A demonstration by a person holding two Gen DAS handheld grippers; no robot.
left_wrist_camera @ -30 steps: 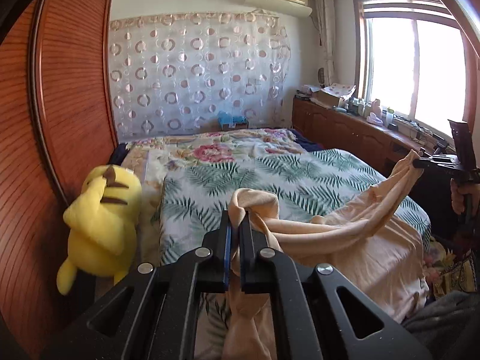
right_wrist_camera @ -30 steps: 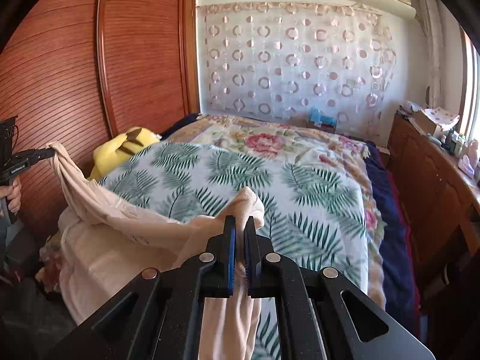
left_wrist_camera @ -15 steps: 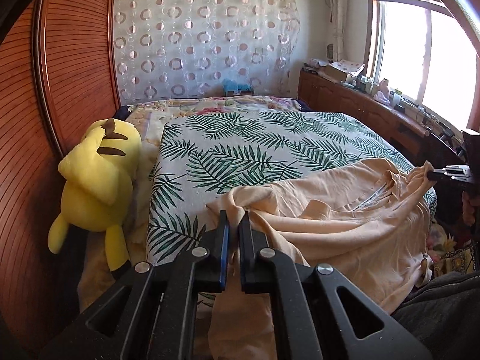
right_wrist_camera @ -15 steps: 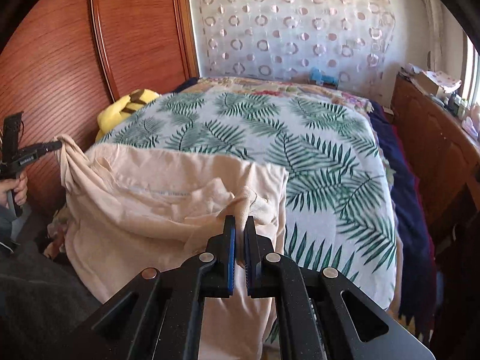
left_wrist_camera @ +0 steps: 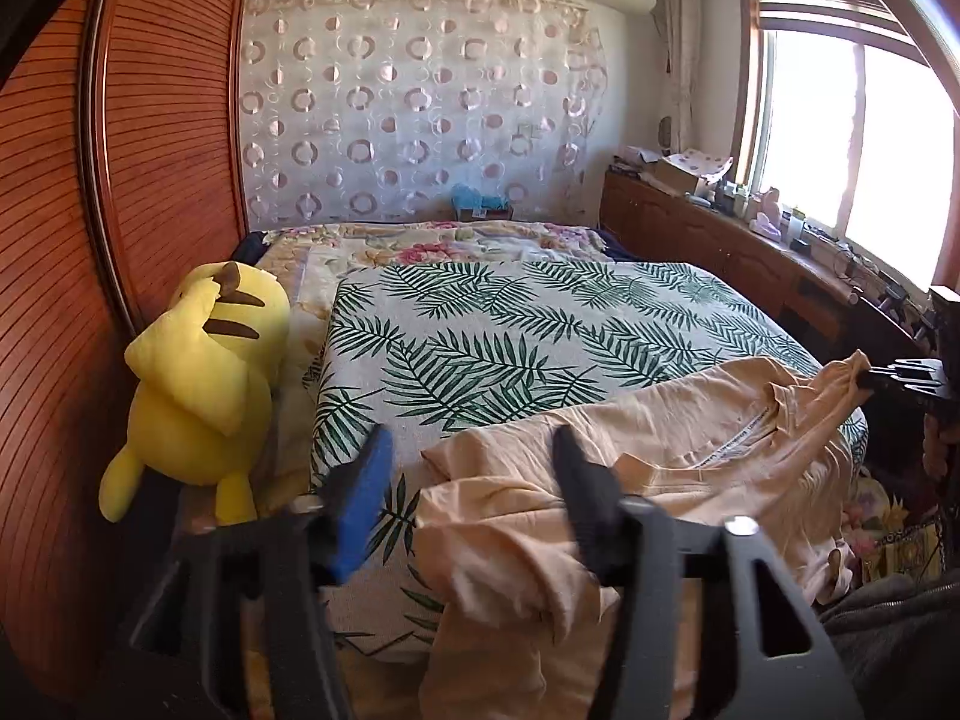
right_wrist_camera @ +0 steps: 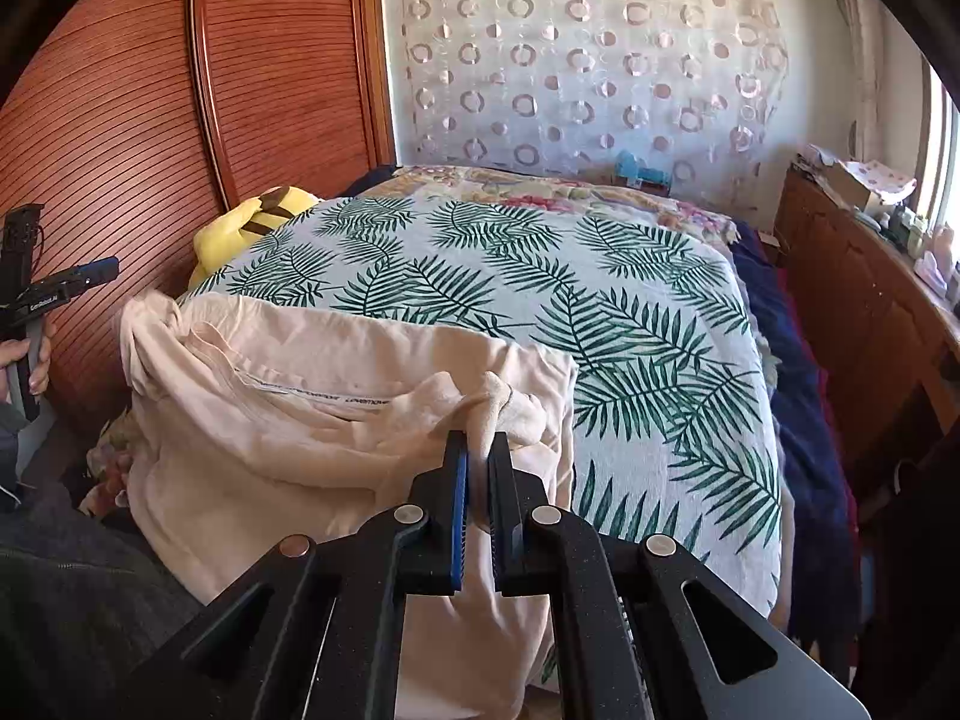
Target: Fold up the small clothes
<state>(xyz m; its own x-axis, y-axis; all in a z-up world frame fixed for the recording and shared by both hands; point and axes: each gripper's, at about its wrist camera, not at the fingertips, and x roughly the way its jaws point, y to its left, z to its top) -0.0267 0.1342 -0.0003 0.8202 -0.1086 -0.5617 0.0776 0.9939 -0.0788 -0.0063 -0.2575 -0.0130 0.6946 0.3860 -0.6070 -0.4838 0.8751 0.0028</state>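
A peach shirt (left_wrist_camera: pixel 660 438) lies spread over the near end of the bed, its lower part hanging over the edge. In the left wrist view my left gripper (left_wrist_camera: pixel 473 441) has its jaws opening wide. The shirt's left corner lies loose between them and no pad presses on it. My right gripper (right_wrist_camera: pixel 477 441) is shut on a bunched corner of the shirt (right_wrist_camera: pixel 312 396), just above the bedcover. From the left wrist view, the right gripper (left_wrist_camera: pixel 888 372) pinches the shirt's far right corner. In the right wrist view, the left gripper's fingers (right_wrist_camera: pixel 96 270) hang apart from the cloth at the left.
The bed has a palm-leaf cover (left_wrist_camera: pixel 540 330) with a floral quilt behind. A yellow plush toy (left_wrist_camera: pixel 204 372) leans at the bed's left side against a wooden wardrobe (left_wrist_camera: pixel 150 150). A cluttered wooden sideboard (left_wrist_camera: pixel 720 240) runs under the window on the right. A hand (right_wrist_camera: pixel 24 360) holds the left gripper's handle.
Both grippers came down and laid the shirt onto the bed. The left jaws, shut on the shirt's corner before, have sprung apart and let it go. The right grip is unchanged.
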